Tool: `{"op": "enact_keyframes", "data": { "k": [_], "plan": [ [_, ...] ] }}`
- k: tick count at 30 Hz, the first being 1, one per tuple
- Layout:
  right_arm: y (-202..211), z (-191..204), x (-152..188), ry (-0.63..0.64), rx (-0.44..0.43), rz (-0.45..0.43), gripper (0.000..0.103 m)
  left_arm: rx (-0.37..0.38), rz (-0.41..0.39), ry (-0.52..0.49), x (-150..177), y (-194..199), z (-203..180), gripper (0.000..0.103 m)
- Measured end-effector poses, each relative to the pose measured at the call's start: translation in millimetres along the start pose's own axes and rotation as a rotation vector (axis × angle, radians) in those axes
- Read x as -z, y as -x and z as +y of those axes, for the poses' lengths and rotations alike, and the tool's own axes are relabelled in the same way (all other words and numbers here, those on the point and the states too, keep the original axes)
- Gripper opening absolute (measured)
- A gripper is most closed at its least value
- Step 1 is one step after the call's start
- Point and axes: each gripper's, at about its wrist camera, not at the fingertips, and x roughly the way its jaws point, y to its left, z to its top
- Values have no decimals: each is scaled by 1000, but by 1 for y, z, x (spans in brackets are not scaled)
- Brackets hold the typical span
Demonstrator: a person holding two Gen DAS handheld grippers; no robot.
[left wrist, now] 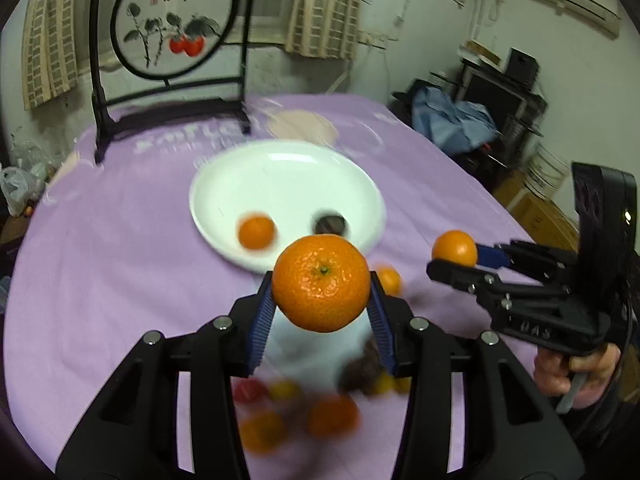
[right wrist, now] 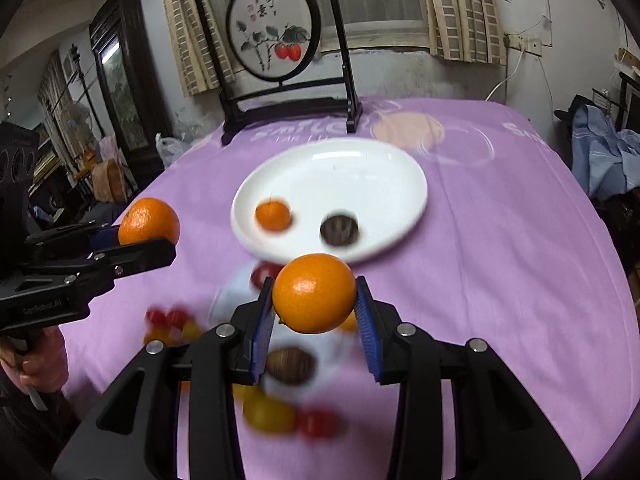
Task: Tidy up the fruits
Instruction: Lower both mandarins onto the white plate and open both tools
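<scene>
Two grippers, left and right, each clamp a tangerine over purple tablecloth; left fruit's stem faces camera; cluttered room, white plate beyond.

Matte black tongs with blue ribbed pads, silver screw heads, faint raised lettering on the bodies.

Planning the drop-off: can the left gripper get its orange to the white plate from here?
Probably yes: the left gripper, shut on its orange, hangs above the cloth with the white plate just ahead and nothing between.
</scene>
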Motion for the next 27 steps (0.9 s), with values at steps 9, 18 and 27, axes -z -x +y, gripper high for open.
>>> {"op": "enact_keyframes", "data": {
  "k": [9, 18, 27],
  "plan": [
    [-84, -13, -45, -29, 16, 68, 39, -130, 124, 50, -63, -102, 54, 45],
    [-108, -18, -42, -12, 44, 130, 43, -149, 221, 62, -63, -152, 70, 46],
    [-59, -1, -37, 13, 69, 36, 66, -194, 96, 56, -54, -95, 54, 89]
  ]
}}
